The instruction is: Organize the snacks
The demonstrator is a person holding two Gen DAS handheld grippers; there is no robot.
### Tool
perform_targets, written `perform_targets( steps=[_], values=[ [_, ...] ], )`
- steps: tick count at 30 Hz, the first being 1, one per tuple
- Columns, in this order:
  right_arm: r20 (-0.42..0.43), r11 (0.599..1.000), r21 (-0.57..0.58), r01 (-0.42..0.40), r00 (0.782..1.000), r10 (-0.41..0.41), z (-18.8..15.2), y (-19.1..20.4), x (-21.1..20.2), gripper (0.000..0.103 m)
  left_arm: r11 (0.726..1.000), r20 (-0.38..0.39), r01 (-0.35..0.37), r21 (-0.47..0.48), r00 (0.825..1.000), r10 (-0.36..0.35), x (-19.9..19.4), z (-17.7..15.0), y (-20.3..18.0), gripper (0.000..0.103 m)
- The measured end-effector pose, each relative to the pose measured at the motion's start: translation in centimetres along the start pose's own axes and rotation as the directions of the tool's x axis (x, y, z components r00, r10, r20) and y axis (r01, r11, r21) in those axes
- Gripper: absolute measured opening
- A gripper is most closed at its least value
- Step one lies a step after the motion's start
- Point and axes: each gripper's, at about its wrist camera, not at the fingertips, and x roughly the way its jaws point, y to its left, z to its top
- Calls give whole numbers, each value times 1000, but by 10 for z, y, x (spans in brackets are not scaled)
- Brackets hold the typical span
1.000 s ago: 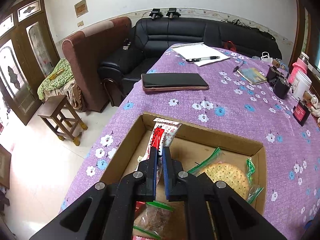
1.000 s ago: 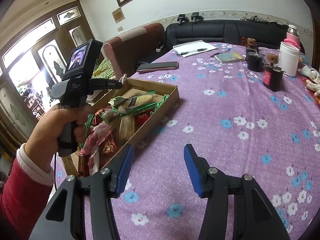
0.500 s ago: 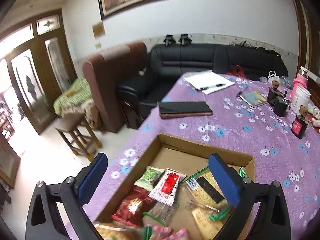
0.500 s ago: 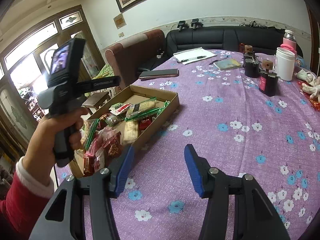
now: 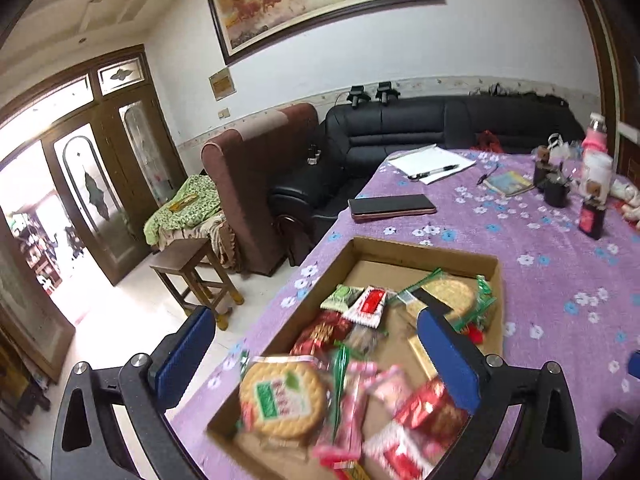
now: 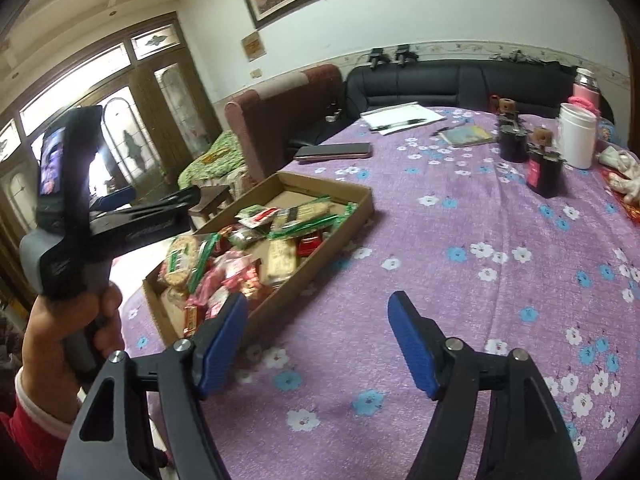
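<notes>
Left gripper (image 5: 316, 354) spread to its widest above the near half of the cardboard box (image 5: 490, 270), nothing between the blue pads; probably held that way because no snack is being carried and the hand hangs clear of the pile, ready for another pick

Right gripper (image 6: 316, 338) over bare purple tablecloth (image 6: 480, 220), jaws opening with nothing between them, at about 4 o'clock from the box in the right wrist view; likely parked there to keep out of the other hand's way

Box sitting at the table's edge toward 9 o'clock, within easy reach of the left hand (image 6: 72, 320), which grips the device's grey handle

Inside the box, all the snacks: a round cracker pack (image 5: 282, 394) at the near corner, around 7 o'clock; red and pink wrappers (image 5: 430, 410) heaped beside it toward 5 o'clock; a red-and-white sachet (image 5: 368, 306) and a small green packet (image 5: 344, 296) near the middle; another round cracker in green-edged film (image 5: 450, 292) toward 1 o'clock; far end of the box floor bare

No snack visible loose on the cloth, so sorting seems well along, though the heap looks untidy
</notes>
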Motion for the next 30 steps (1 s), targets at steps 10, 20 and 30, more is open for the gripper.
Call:
perform_targets(
  steps=[10, 20, 30],
  values=[
    [-4, 986, -107, -128, 992, 128, 10, 24, 2, 84, 995, 14, 55, -80, 998, -54, -51, -28, 37, 102],
    [-71, 942, -219, -255, 967, 246, 15, 45, 20, 85, 994, 14, 68, -87, 998, -67, -76, -54, 54, 102],
    [-99, 919, -306, -248, 969, 228, 19, 66, 24, 86, 995, 4, 44, -89, 999, -43, -76, -62, 59, 102]
  ],
)
